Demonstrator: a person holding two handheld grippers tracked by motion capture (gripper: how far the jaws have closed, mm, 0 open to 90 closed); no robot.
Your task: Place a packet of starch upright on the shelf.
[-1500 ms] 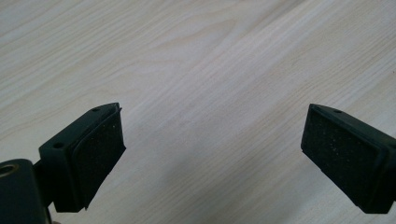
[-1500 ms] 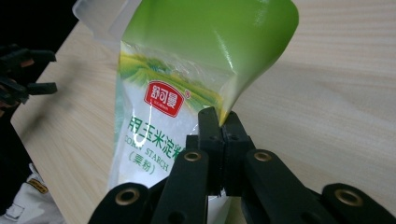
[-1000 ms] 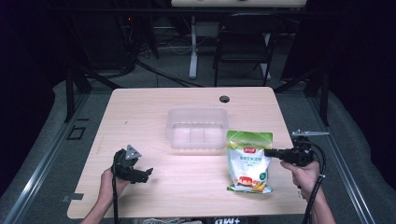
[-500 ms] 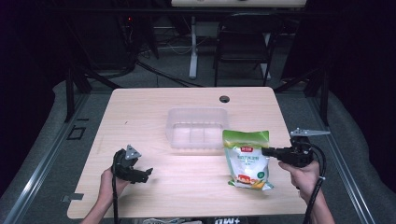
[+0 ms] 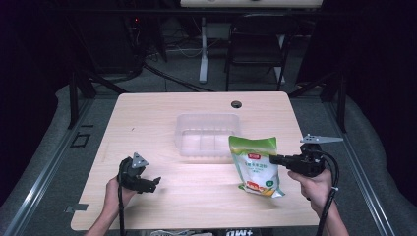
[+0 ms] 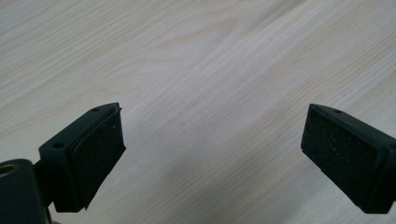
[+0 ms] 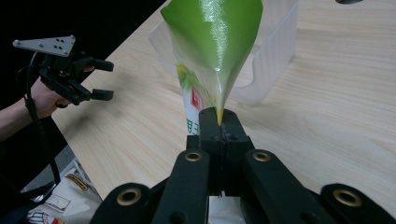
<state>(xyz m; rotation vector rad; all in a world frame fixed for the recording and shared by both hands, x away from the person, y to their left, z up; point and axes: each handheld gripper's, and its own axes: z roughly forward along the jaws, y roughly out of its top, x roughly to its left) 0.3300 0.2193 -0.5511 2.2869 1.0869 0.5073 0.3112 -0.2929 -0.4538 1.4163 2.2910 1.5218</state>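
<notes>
Right gripper point(image 5: 275, 159): jaws closed tight on a thin pinch of the green bag point(image 5: 255, 164), at its right-hand edge. In the right gripper view the film gathers to a crease where the pads bite point(image 7: 218, 122) and fans out above.

The bag hangs tilted near the right front part of the table point(image 5: 162, 115), its lower corner close to or touching the top; which, I cannot tell. It sits just in front of the clear plastic tub point(image 5: 206, 135), which stands at the table's middle.

Handling, as judged: the bag is soft, glossy film, likely slippery and light to moderate in weight; contents would shift and the body swing under a one-edge grip. The sealed edge or top seam is the soundest hold; a second hold would steady it.

Left gripper point(image 5: 147, 185): jaws wide apart, nothing between them, near the left front edge.
</notes>
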